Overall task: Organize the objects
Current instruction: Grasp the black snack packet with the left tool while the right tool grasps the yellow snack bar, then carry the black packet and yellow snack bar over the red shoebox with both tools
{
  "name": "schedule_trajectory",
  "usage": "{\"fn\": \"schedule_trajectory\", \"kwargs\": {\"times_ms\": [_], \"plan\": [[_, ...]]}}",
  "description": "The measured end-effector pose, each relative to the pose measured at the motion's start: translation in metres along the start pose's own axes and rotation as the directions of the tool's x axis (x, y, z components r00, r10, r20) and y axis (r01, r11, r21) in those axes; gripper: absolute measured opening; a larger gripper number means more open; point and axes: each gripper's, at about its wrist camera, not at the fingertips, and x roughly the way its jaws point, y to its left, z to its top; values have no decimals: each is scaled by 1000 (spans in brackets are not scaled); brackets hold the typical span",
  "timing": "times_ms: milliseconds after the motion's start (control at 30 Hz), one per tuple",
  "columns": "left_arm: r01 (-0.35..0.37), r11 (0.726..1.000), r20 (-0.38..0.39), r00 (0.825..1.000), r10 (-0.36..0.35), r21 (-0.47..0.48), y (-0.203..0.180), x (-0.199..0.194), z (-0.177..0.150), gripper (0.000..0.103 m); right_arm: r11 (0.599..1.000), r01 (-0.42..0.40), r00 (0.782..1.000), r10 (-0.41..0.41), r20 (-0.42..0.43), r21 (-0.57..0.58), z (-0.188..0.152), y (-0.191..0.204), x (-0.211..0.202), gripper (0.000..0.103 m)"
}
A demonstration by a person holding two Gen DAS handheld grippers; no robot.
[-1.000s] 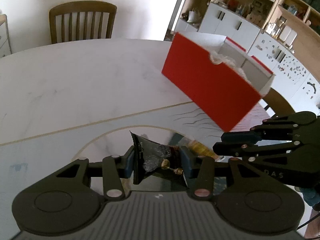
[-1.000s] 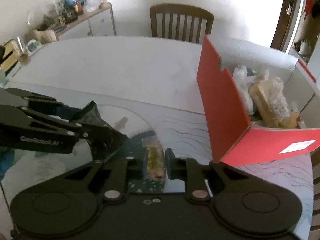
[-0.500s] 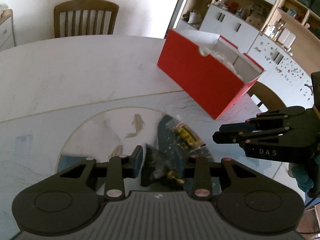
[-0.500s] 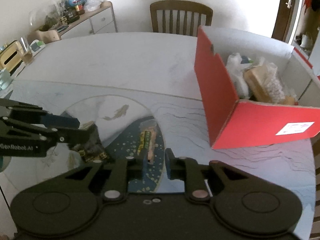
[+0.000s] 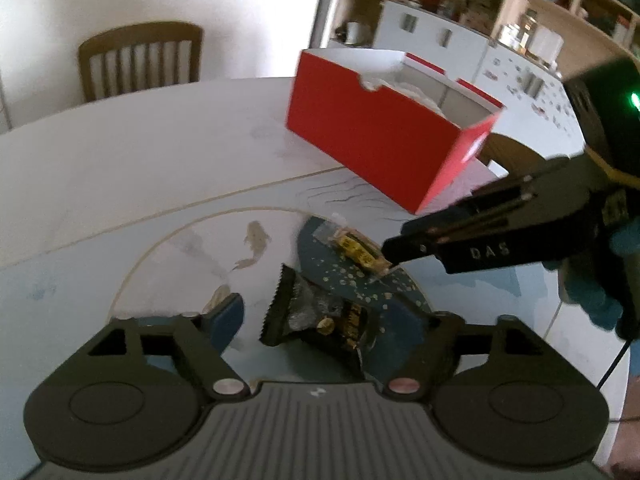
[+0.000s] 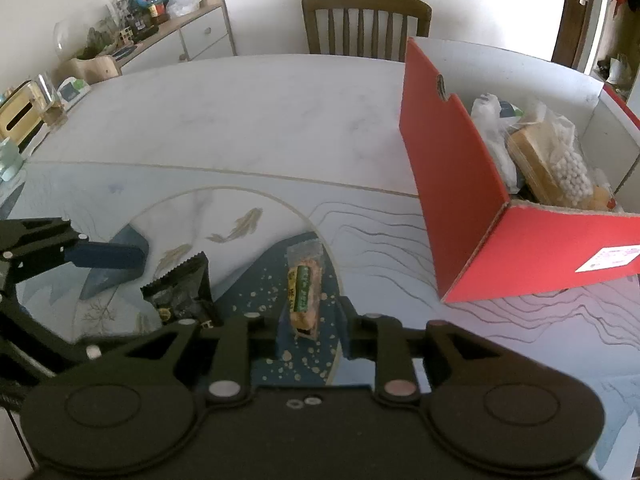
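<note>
**Snacks on the table, box waiting at the right**

Fingers of my left gripper [image 5: 336, 320] have just been opening and now stand wide apart, released, with the black sachet [image 5: 316, 316] lying on the table [image 6: 256, 120] between them, neither pad pressing it. The sachet rests by the table's near edge, its serrated end toward the left, on the rim of the painted dark-blue patch. Just to its right lies the clear-wrapped snack bar [image 6: 304, 288], pointing away from me along the same blue patch. My right gripper [image 6: 308, 332] sits over the bar's near end; its jaws have just been parting a little and stand narrowly open, the bar's end between them, the left pad close against the wrapper and the right one clear of it. Further right, toward the table's right edge, stands the red box [image 6: 452, 168], open-topped, with bagged goods inside.
</note>
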Motion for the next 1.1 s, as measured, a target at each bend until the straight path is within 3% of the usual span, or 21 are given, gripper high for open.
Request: {"fn": "schedule_trajectory", "kwargs": {"times_ms": [100,133,167,200,233,500,867,933,1100], "plan": [[3,999,-11,1000,-3,50,-4,8,0,83,1000,-8,1000,8,3,-5,0,1,0,30],[-1,998,-18,1000,2,66,-5,12,0,83,1000,-12,1000,12,4,-9,1,3,0,42],[-3,997,-23,1000,5,77,-6,15,-1,83,1000,-11,1000,11,12,-13,0,4,0,64],[-2,996,-26,1000,4,85,-7,18,-1,83,1000,-11,1000,11,29,-18,0,5,-1,73],[-1,996,-29,1000,3,87,-7,20,-2,83,1000,-13,998,14,53,-22,-1,6,-3,75],[-21,988,-49,998,29,153,-14,38,-10,83,1000,12,1000,-12,0,-13,4,11,20,71],[-68,986,-30,997,73,152,-17,42,-14,82,999,35,998,-37,-46,-33,1,19,39,52],[-82,984,-24,996,87,158,-17,42,-14,73,999,35,998,-36,-45,-42,2,20,39,47],[-95,986,-28,995,100,140,-15,40,-12,64,998,34,998,-36,-47,-51,3,21,39,33]]}}
